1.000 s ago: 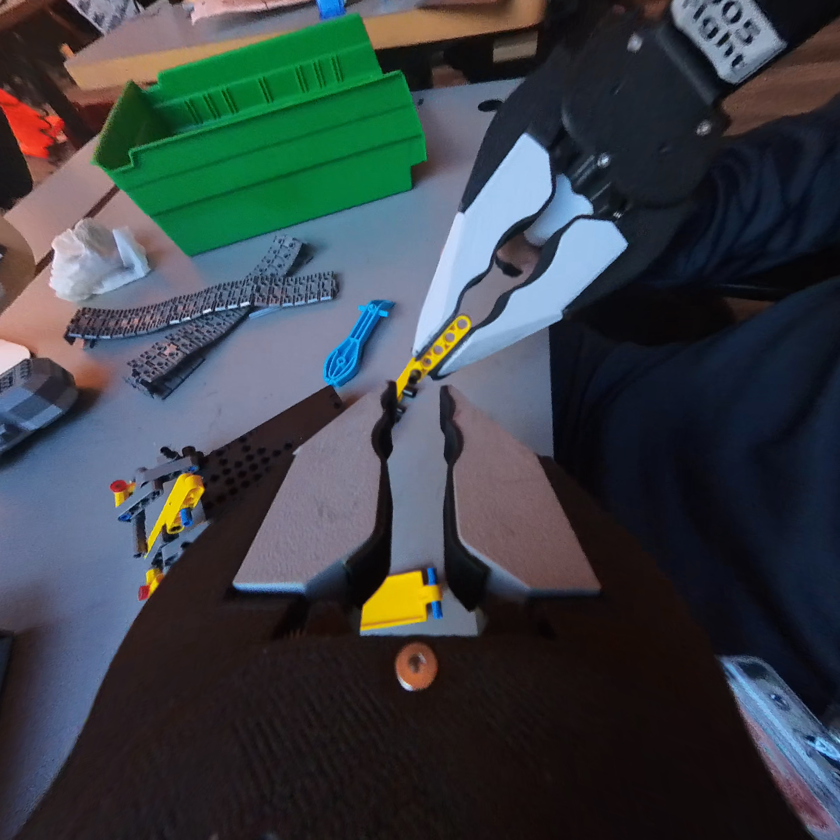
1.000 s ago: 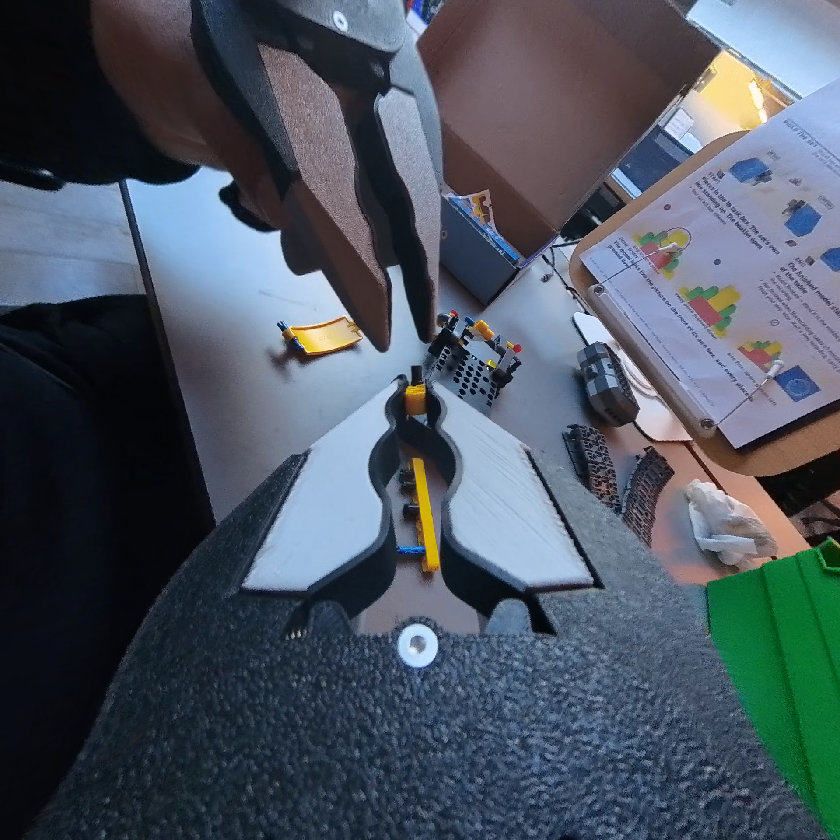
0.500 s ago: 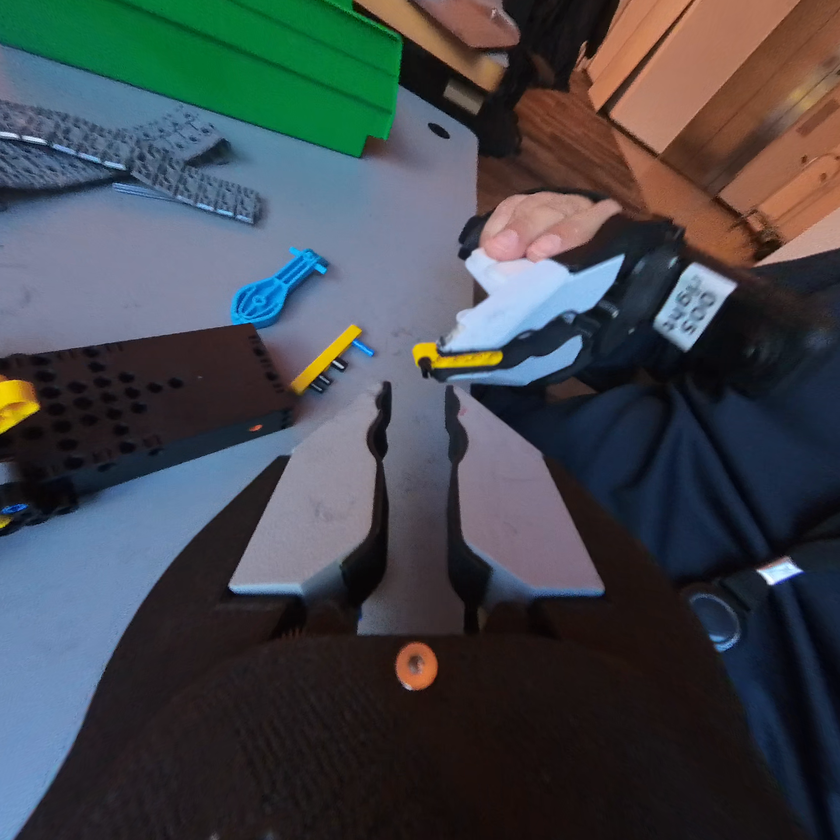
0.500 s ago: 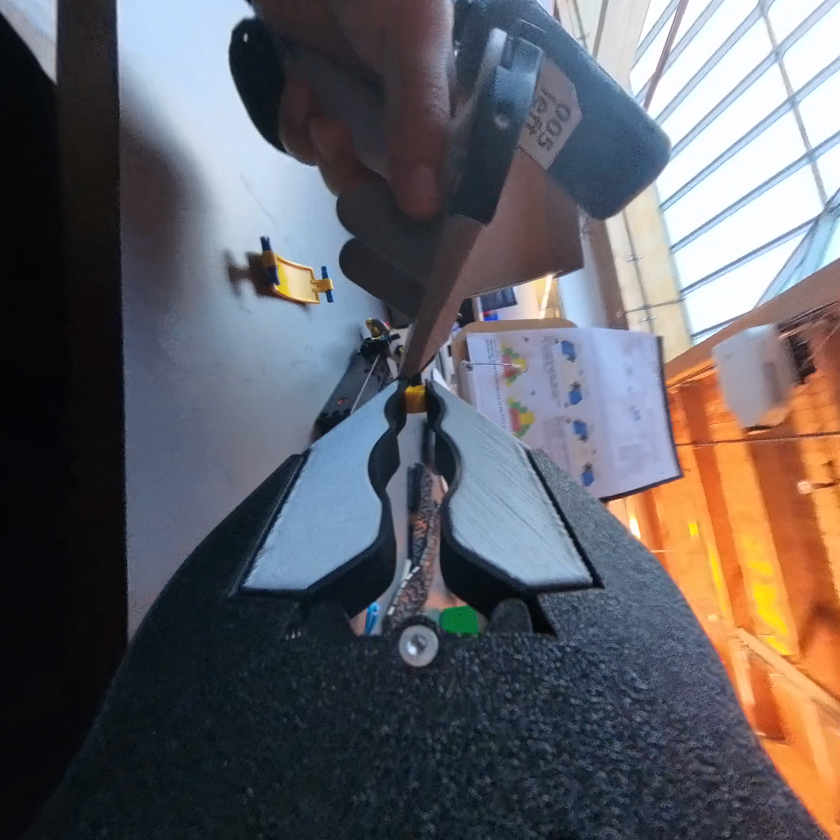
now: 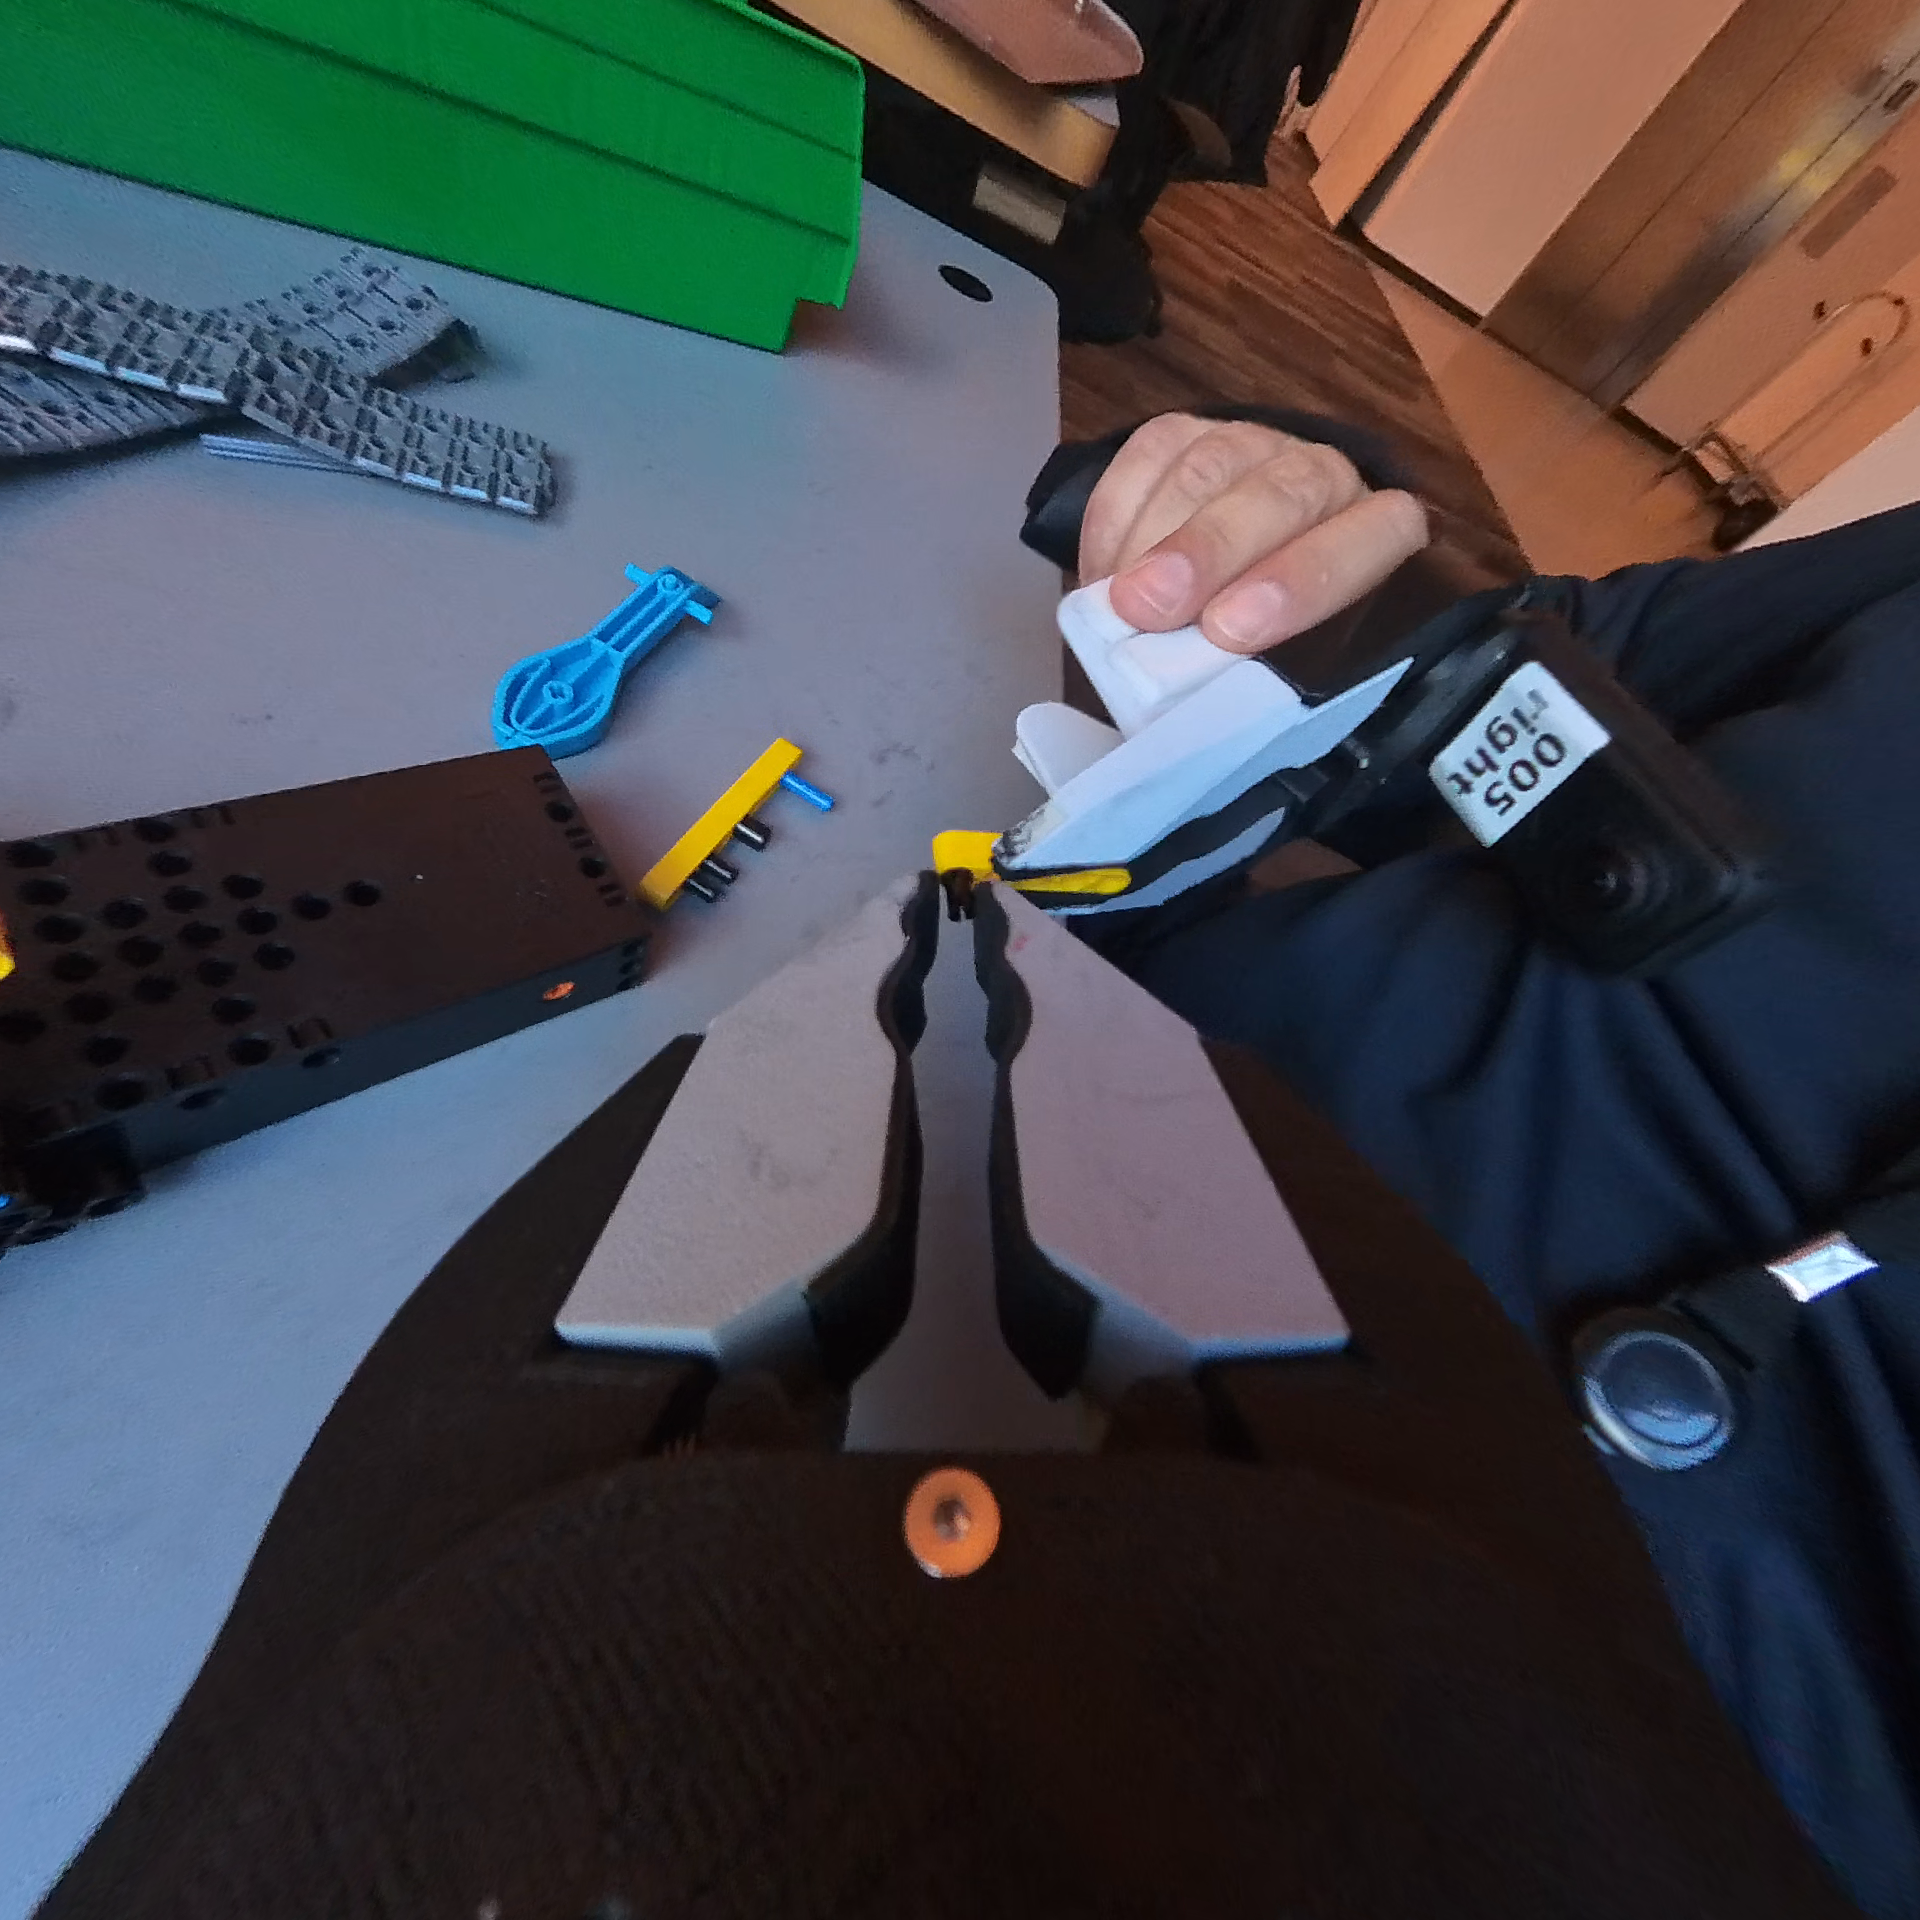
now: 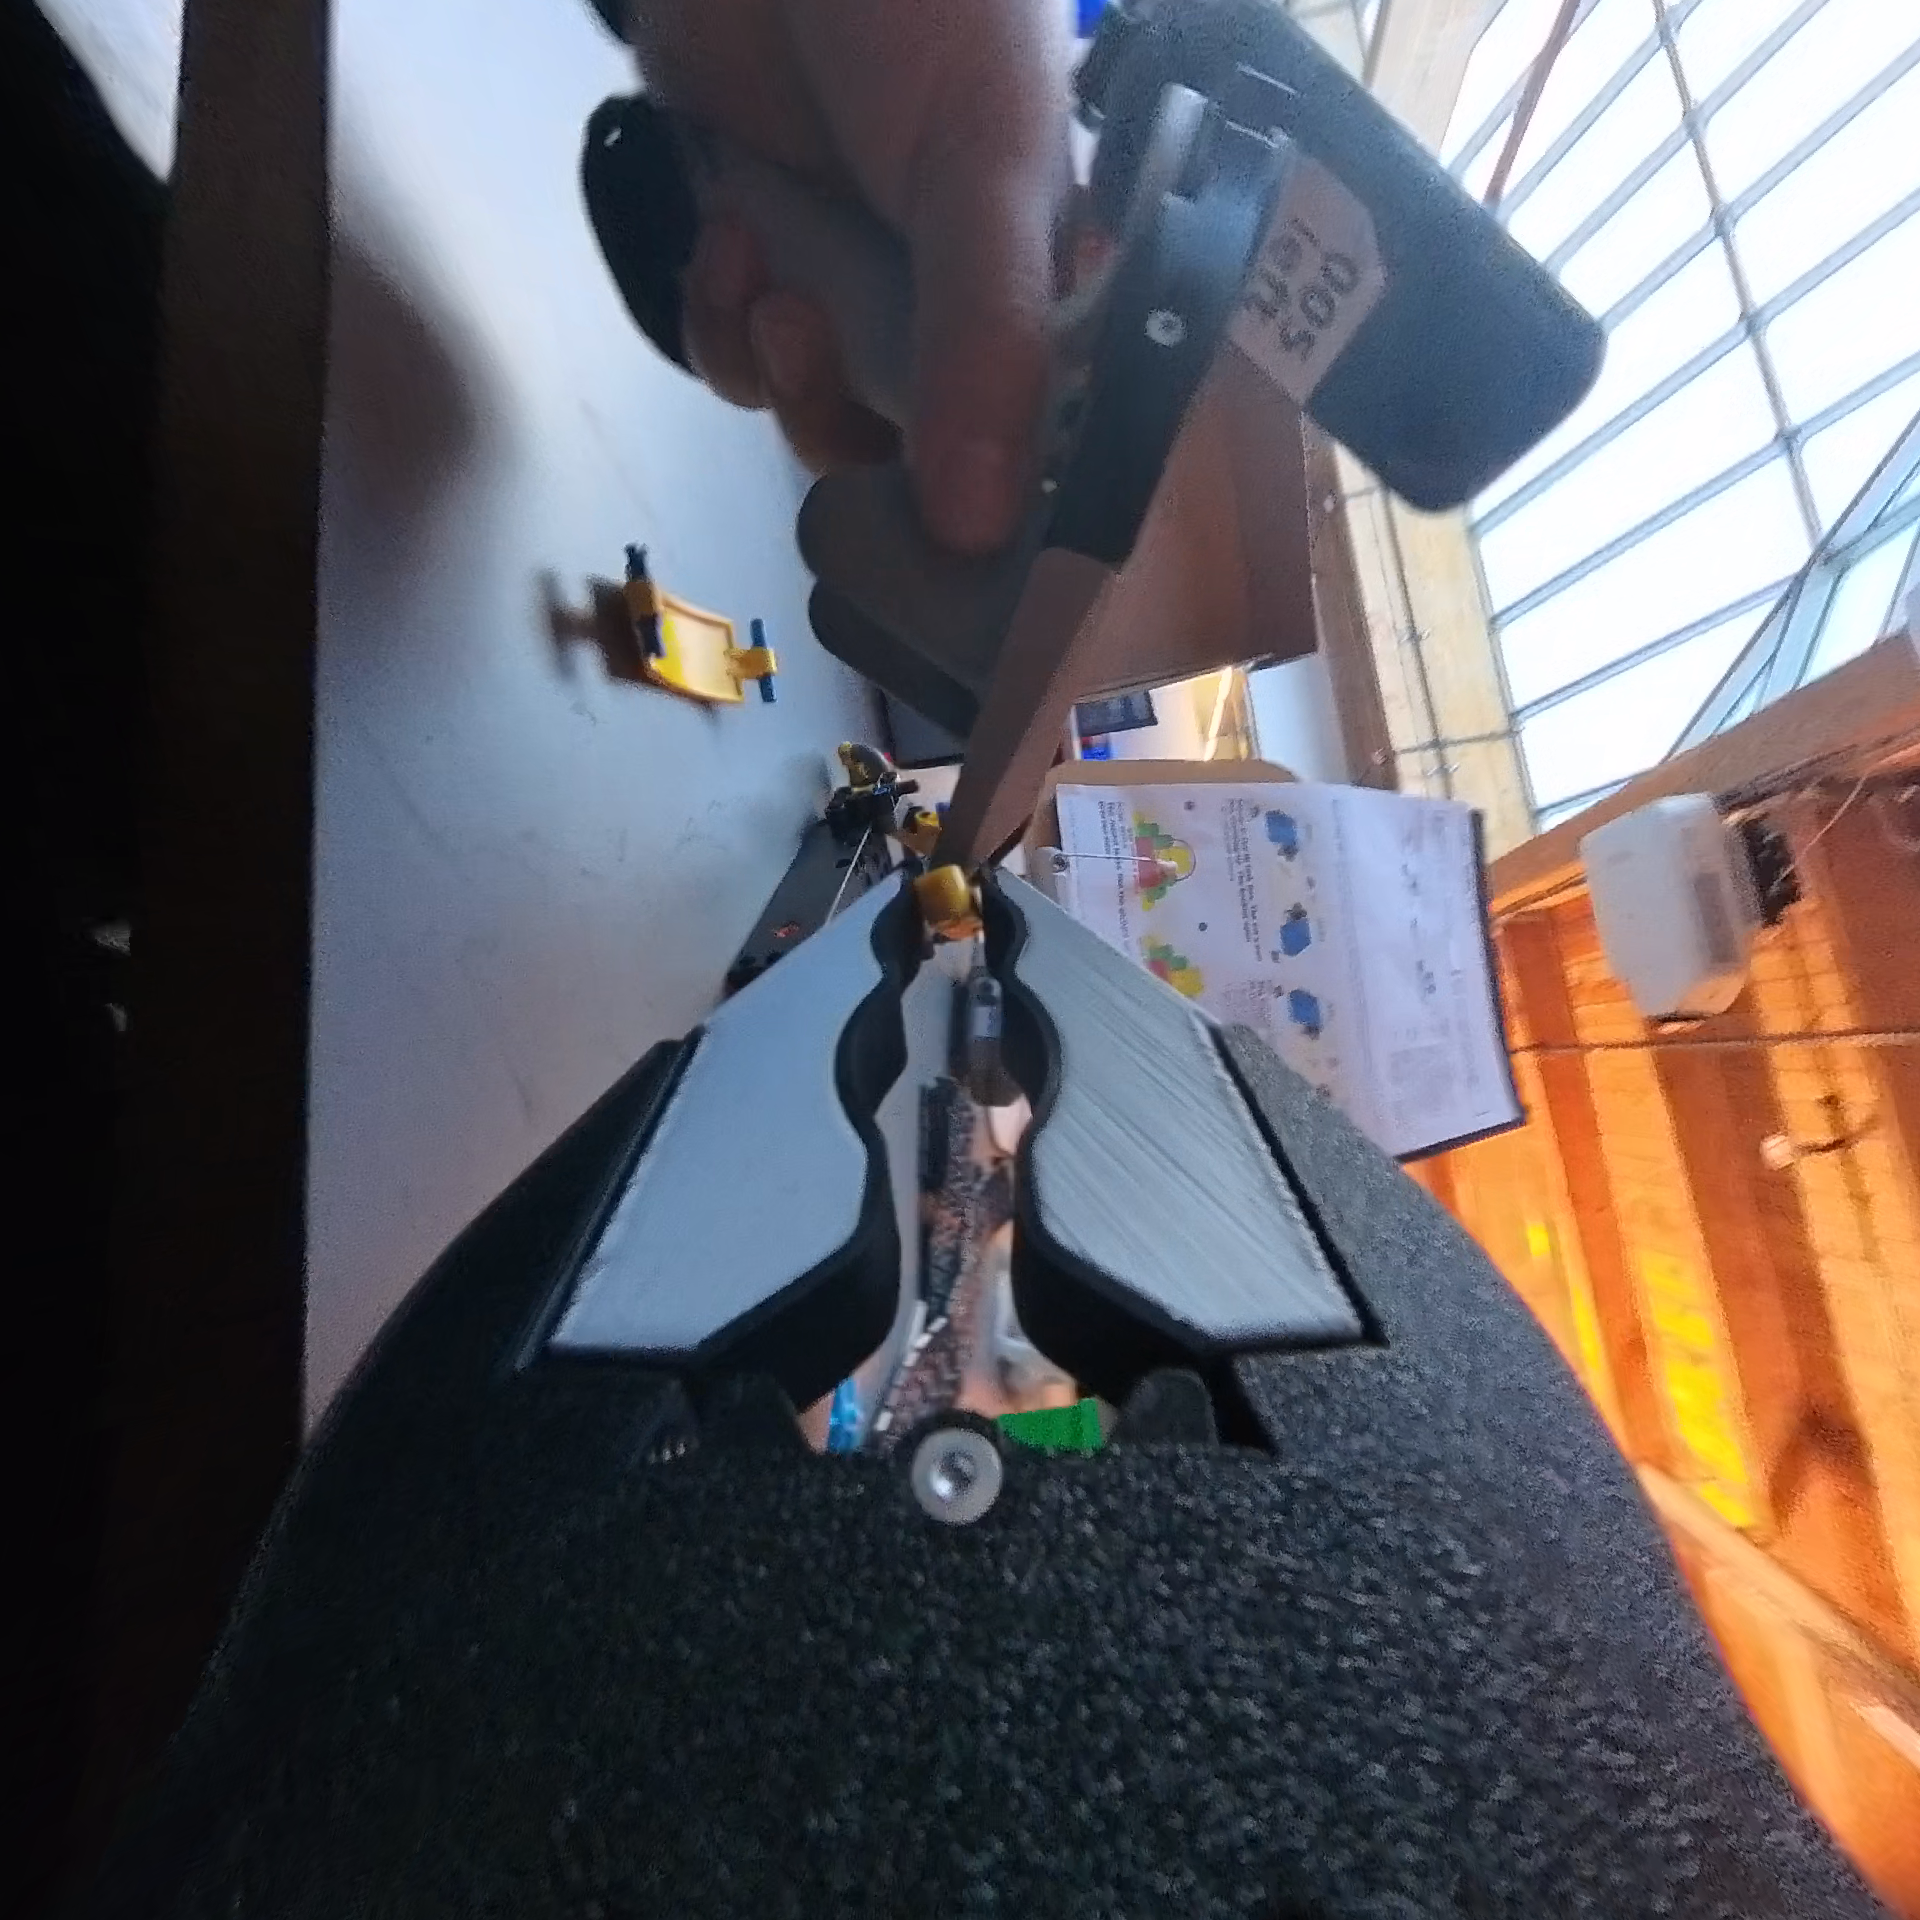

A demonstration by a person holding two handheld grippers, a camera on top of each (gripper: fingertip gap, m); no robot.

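My right gripper [image 6: 951, 902], with white fingers, is shut on a short yellow beam [image 6: 940, 896] and holds it above the grey table's edge [image 5: 997, 436]. In the left wrist view the right gripper [image 5: 1013, 862] comes in from the right with the yellow beam [image 5: 966, 850] sticking out of its tips. My left gripper [image 5: 953, 900], with brown fingers, is closed to a narrow gap on a small black pin [image 5: 956, 896] at the beam's end. In the right wrist view the left gripper [image 6: 971, 847] reaches down from above onto the beam.
On the table lie a second yellow beam with pins [image 5: 727, 821], a blue tool-shaped piece [image 5: 582, 686], a black perforated plate [image 5: 260, 935], grey track strips [image 5: 312, 395] and a green bin [image 5: 520, 156]. A yellow panel [image 6: 691, 649] and a printed sheet [image 6: 1299, 935] show in the right wrist view. Less than 4 cm separates the two grippers' tips. Left tips and right tips are each some 12 cm from the black perforated plate [image 5: 260, 935].
The two grippers have come together tip to tip. My left gripper's jaws have narrowed onto the pin at the end of the yellow beam. The right gripper still holds the beam.
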